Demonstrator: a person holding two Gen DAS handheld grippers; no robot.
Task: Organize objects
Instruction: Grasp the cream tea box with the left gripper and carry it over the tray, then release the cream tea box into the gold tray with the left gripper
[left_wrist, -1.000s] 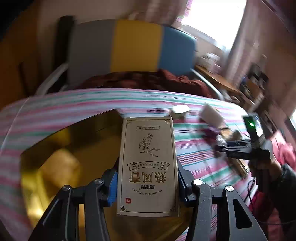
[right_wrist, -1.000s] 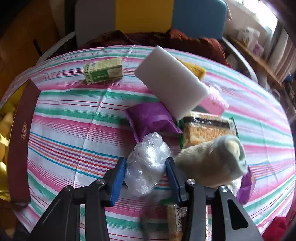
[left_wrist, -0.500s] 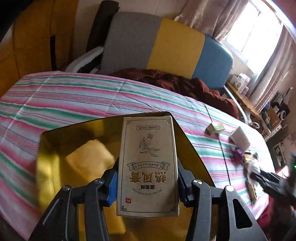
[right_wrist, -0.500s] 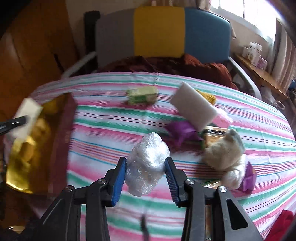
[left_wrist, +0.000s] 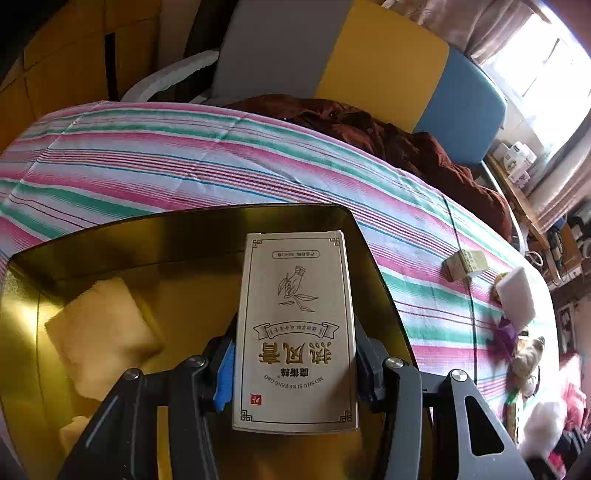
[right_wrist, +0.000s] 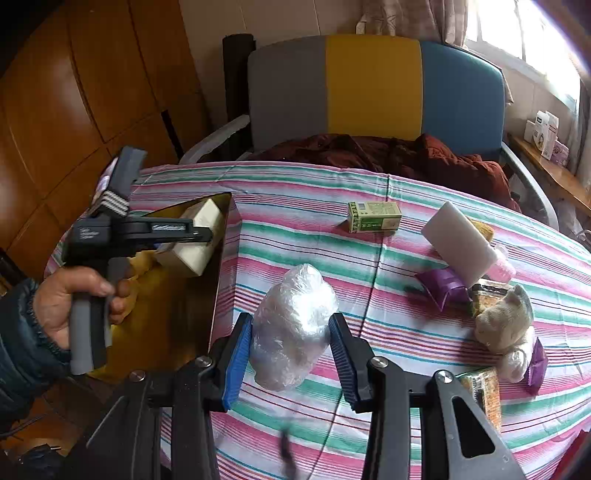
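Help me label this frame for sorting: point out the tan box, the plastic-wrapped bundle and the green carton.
tan box (left_wrist: 295, 328), left wrist view, printed front face
plastic-wrapped bundle (right_wrist: 293, 325), right wrist view, shiny middle
green carton (right_wrist: 373, 216), right wrist view, long side

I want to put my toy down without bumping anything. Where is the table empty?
Bare striped tablecloth lies between the gold tray and the small green carton. The tray floor beside the yellow sponge is also free. It is crowded around the white foam block, purple packets and cream teddy bear.

Daylight floods from the blown-out window at upper right; fisheye edges bend and darken.
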